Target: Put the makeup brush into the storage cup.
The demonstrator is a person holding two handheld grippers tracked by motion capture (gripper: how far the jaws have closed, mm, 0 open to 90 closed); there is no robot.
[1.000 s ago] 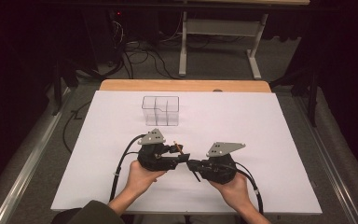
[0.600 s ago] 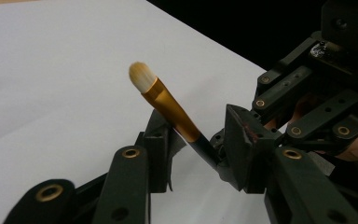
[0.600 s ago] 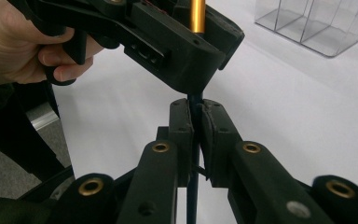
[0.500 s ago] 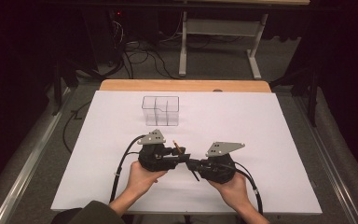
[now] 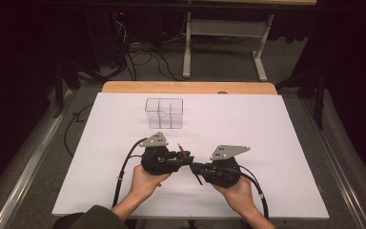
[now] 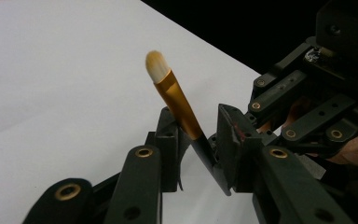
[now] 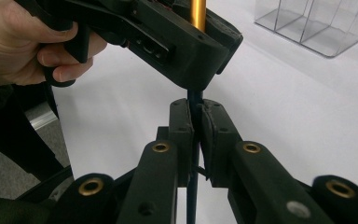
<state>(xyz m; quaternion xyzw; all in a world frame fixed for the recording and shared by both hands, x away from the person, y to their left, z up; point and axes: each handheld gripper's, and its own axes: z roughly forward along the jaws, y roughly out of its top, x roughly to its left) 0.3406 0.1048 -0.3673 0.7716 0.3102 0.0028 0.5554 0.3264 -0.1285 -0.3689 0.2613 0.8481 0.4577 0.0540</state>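
A white sheet (image 5: 276, 143) covers most of the table (image 5: 186, 87), whose bare wooden edge shows along the far side. On the far part of the sheet, a little left of the middle, stands a clear plastic organiser (image 5: 164, 113) split into compartments; its corner also appears at the upper right of the right gripper view (image 7: 317, 23).

Near the person's edge, two hands hold the grippers nose to nose. The left gripper (image 5: 183, 160) sits left of centre and the right gripper (image 5: 198, 168) just right of it, tips almost meeting.

Between them is a small makeup brush (image 6: 177, 100) with a pale bristle tip, a gold ferrule and a dark handle. In the left gripper view it tilts up and to the left, bristles in the air above the sheet, with the handle passing down between the left gripper's pads. Those jaws have just been closing around it; a gap shows on one side, so whether they already press on the handle is hard to say from here. The right gripper (image 7: 196, 123) is clenched on the dark handle, pads tight on both sides, with the left gripper's body directly above it in that view.
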